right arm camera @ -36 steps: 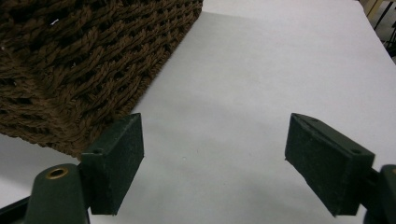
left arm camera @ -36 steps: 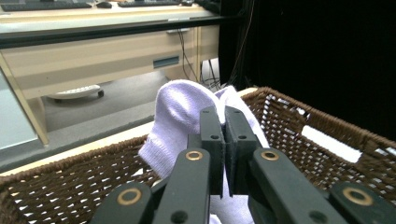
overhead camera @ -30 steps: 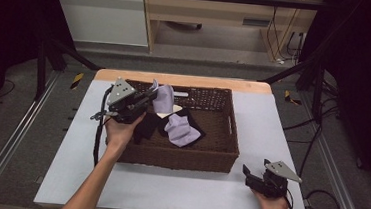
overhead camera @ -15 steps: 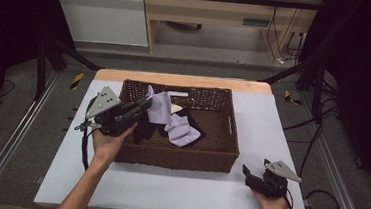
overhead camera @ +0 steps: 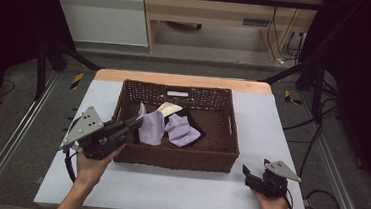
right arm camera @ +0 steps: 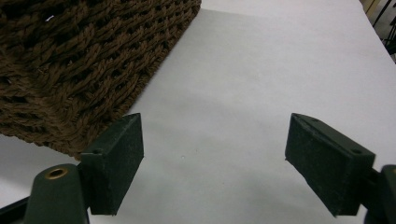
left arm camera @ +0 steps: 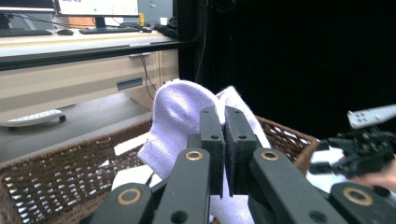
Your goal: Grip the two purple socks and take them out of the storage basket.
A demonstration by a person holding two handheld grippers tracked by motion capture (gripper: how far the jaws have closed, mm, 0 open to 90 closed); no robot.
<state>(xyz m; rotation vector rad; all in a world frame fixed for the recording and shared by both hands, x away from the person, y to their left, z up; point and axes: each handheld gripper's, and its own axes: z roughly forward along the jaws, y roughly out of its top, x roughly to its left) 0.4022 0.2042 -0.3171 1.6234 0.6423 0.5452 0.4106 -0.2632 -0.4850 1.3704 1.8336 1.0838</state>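
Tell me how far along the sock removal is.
Nothing is out on the table yet. The left hand-held gripper is shut on a lilac sock, lifting it over the basket's left rim. Another lilac sock remains inside. The right hand-held gripper sits open.

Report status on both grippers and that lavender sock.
Left gripper shut on lavender sock, lifting over basket rim. Right gripper open, idle on table. Nothing blocking.

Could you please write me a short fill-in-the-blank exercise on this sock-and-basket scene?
1. The left gripper is shut on a lavender ____.
2. The wicker basket is coloured ____.
3. The right gripper's fingers stand ____ above the white table.
4. In the high view, the right gripper is near the basket's front-____ corner.

Missing words: sock; brown; open; right
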